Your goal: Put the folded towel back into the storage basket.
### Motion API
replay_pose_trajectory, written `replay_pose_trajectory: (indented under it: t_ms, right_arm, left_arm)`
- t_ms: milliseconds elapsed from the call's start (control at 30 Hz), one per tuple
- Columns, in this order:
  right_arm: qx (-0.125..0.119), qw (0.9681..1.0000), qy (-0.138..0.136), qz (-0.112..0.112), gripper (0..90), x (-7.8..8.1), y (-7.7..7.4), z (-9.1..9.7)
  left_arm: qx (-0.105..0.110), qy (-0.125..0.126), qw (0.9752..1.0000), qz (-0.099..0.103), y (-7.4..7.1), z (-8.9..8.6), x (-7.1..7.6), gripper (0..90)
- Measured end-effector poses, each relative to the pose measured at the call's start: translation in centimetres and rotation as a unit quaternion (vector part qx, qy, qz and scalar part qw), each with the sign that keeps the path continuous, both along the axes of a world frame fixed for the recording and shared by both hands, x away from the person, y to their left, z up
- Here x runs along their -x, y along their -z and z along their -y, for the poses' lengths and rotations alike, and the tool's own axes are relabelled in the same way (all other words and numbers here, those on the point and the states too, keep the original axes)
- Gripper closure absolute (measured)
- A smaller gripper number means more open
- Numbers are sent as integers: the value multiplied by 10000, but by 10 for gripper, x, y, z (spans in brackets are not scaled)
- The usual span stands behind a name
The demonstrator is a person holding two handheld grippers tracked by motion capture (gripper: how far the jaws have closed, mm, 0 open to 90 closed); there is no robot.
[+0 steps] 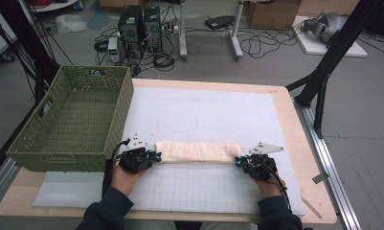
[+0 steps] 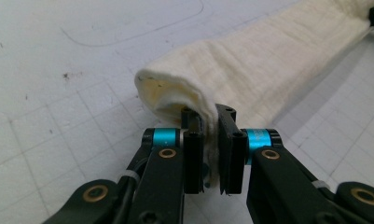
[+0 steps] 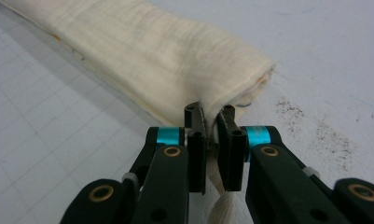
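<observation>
cloth [image 1: 197, 152] – cream | basket [image 1: 74, 120] – green weave | mat [image 1: 204, 115] – white, gridded

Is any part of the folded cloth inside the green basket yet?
No. The folded cloth lies flat on the white mat, right of the green basket, pinched at its ends by the left tool and right tool.

High view looks down over the desk [image 1: 295, 124] from the person's side; both gripper views sit close at opposite ends of the folded cream cloth [image 1: 195, 152], which all share.
</observation>
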State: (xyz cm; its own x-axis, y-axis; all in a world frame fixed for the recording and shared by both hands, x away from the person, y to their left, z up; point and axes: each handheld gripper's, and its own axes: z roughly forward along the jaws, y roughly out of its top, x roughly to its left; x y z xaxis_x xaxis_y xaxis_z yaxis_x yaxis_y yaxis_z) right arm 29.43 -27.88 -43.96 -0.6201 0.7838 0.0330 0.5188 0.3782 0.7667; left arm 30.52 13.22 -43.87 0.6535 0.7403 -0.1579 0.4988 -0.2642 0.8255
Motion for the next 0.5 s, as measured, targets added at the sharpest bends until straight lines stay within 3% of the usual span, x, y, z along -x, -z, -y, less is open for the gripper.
replay_pose_trajectory:
  t_ms: [300,500]
  right_arm:
    - [-106,9998,69,177,841,1,-9,5]
    - [-288,9992,112,243,841,2,-15,10]
  left_arm:
    - [282,124,9993,226,-14,-4,5,820]
    - [500,232,9974,454,-23,-5,8,821]
